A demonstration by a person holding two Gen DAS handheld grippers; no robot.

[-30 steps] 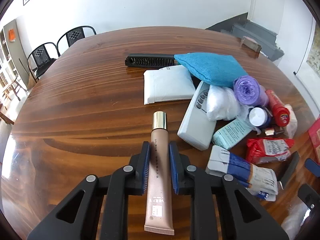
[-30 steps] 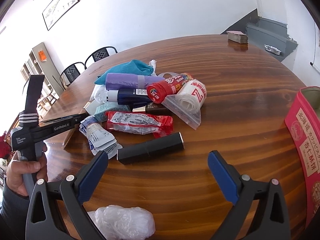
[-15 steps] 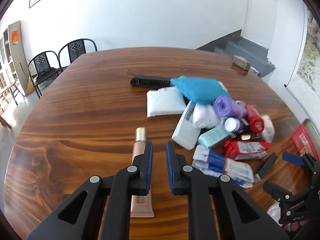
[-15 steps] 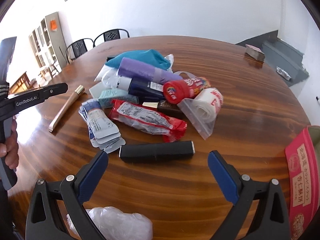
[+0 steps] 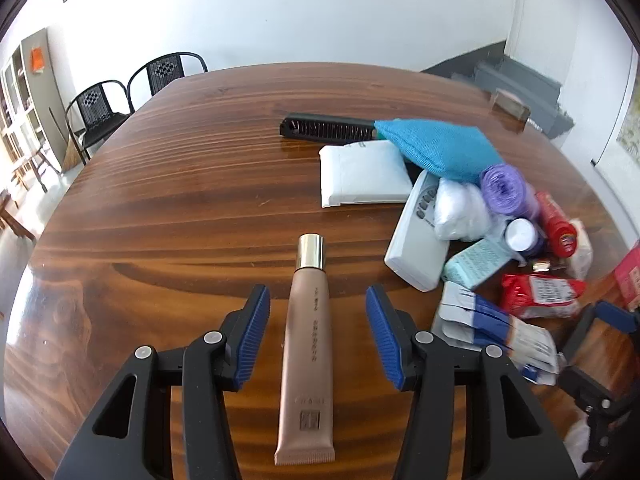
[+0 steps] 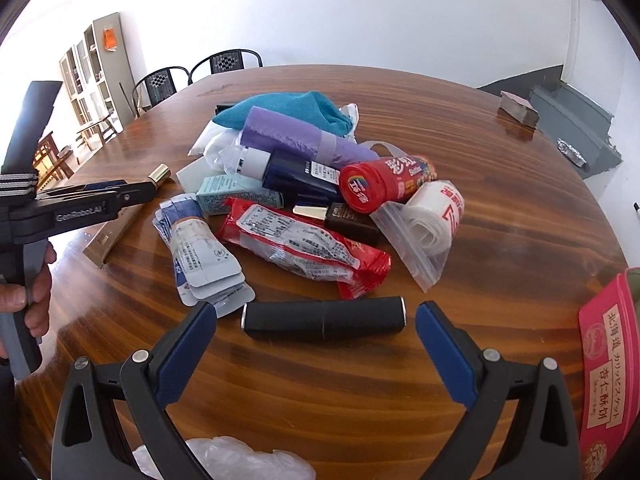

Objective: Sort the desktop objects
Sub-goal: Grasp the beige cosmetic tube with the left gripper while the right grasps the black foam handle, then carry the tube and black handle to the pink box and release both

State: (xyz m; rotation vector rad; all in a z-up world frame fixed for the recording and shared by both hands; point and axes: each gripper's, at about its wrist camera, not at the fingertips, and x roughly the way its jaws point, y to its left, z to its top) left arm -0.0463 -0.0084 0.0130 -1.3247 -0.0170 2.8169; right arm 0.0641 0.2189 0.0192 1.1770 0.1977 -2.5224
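Left wrist view: dark wood table (image 5: 168,208), white walls, two black chairs (image 5: 132,92) behind. Left gripper (image 5: 316,328) jaws spread wide, straddling the beige tube (image 5: 308,344) without touching; gold cap points away. Right gripper (image 6: 316,334) likewise wide open, black cylinder (image 6: 324,318) lying crosswise between its pads, apart.

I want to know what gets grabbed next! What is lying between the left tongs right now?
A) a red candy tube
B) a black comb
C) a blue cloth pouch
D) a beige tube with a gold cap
D: the beige tube with a gold cap lies flat on the table between the open left tongs, untouched by either finger.
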